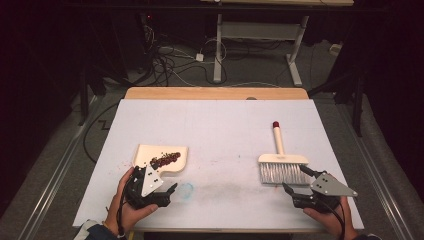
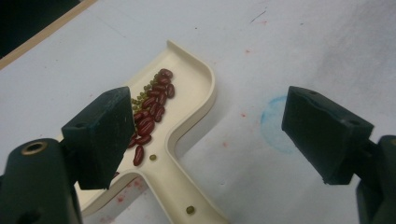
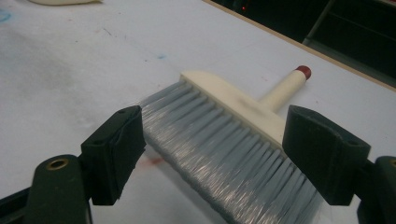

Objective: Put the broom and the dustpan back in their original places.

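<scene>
The left gripper's point(image 2: 205, 135) near jaw is covering part of the dark red beans point(image 2: 152, 112). The bottom edge is cutting off the cream plastic dustpan's point(image 2: 196, 84) handle and the grey brush bristles point(image 3: 224, 149).

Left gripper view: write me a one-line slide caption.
Open left gripper poised over a cream dustpan holding red beans and a few small green ones on the white table.

Open table point(image 1: 225, 135) between dustpan point(image 1: 172, 167), brush point(image 1: 282, 167)
</scene>
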Demonstrator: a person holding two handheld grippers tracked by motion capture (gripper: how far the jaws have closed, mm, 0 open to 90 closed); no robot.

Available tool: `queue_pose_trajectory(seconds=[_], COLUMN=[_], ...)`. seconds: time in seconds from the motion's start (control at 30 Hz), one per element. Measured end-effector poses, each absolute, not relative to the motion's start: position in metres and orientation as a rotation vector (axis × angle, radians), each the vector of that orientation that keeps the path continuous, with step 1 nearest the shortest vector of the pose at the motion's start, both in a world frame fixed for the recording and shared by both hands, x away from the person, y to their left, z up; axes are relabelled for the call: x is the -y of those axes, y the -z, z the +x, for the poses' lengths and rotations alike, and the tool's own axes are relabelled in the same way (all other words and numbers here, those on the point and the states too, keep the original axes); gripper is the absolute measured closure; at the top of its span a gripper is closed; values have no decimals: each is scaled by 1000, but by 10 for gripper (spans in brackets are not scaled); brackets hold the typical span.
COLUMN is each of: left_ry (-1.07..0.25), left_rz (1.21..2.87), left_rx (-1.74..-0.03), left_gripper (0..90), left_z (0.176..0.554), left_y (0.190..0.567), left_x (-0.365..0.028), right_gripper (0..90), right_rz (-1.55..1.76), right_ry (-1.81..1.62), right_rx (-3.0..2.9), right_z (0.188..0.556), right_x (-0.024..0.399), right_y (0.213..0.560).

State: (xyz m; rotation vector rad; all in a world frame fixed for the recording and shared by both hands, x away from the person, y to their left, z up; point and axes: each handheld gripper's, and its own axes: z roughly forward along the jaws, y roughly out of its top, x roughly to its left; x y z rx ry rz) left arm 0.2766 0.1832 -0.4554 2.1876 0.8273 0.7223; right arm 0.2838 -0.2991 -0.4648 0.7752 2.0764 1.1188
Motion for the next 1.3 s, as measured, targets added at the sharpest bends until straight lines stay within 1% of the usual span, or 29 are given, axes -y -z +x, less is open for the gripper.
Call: queue_pose_trajectory(seconds=[0.6, 1.3], left_ry=[-747, -729], left_rz=[2186, 2202], left_rx=[-812, -812], left_gripper=[170, 169], left_z=[269, 271], left_y=[454, 456], left_x=[-183, -181], right_gripper=[213, 213], right_rz=[739, 736], right_ry=[-1133, -1136], right_rx=[-2074, -2064], right_z=[279, 279], right_x=[293, 292], right_y=[460, 458])
